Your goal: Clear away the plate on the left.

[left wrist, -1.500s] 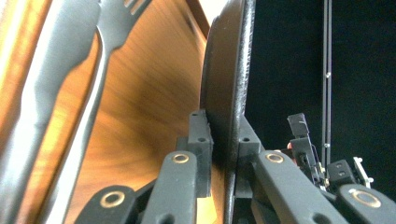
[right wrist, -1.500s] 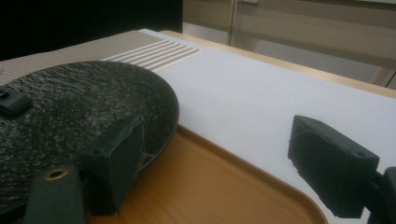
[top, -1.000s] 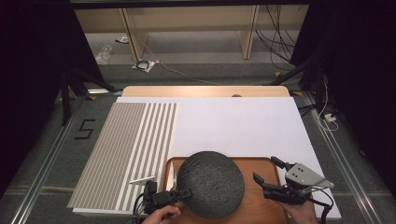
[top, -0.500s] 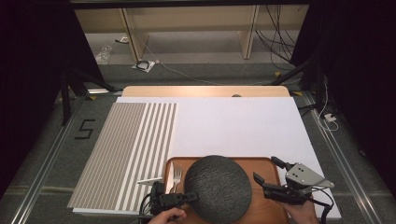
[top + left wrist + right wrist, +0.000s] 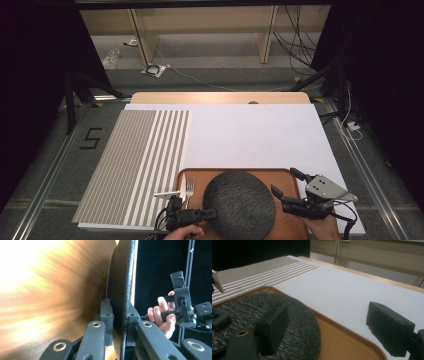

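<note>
Since a second ago the dark plate [image 5: 240, 204] has slid rightward across the wooden tray [image 5: 287, 176] on the counter [image 5: 250, 135], uncovering a fork [image 5: 189, 189]. Stiff, probably heavy and breakable, it suits rim grips: left claw [image 5: 212, 213] clenches its edge; right claw [image 5: 286, 183] hangs released nearby.

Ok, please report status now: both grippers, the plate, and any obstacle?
Left gripper shut on dark plate rim. Right gripper open at plate's right edge. Plate over wooden tray. Fork lies just left of the plate.
</note>
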### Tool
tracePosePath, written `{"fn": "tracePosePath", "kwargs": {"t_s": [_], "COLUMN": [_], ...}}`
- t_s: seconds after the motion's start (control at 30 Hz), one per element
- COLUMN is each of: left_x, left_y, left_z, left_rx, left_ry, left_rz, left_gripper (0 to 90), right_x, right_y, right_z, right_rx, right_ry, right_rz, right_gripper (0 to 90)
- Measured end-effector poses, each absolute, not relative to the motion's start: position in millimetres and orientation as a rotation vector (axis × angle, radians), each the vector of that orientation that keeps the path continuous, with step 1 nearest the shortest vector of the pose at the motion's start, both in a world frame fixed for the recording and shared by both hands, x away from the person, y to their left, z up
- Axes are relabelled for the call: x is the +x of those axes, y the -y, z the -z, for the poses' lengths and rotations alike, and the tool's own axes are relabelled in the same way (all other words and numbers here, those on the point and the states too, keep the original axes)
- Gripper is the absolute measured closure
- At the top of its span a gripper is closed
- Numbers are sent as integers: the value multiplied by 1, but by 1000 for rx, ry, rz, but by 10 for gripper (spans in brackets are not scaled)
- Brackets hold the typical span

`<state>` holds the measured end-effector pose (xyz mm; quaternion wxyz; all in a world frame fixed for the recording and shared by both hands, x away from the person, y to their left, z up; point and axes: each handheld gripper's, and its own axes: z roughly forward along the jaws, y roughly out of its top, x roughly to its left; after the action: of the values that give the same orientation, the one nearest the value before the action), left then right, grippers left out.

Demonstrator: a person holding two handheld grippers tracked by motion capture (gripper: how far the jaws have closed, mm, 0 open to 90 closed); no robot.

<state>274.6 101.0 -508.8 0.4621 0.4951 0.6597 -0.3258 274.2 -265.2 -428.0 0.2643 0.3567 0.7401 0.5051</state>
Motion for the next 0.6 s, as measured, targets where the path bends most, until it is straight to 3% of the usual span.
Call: {"fn": "tracePosePath", "kwargs": {"t_s": [0.6], "left_x": [280], "left_y": [-105], "left_z": [511], "left_rx": [1265], "left_ry": [-1644], "left_rz": [786], "left_gripper": [823], "right_x": [274], "right_y": [264], "right_z": [429], "right_rx": [959], "right_ry": [-1997], "right_rz": [-1373], "right_gripper": [197]}}
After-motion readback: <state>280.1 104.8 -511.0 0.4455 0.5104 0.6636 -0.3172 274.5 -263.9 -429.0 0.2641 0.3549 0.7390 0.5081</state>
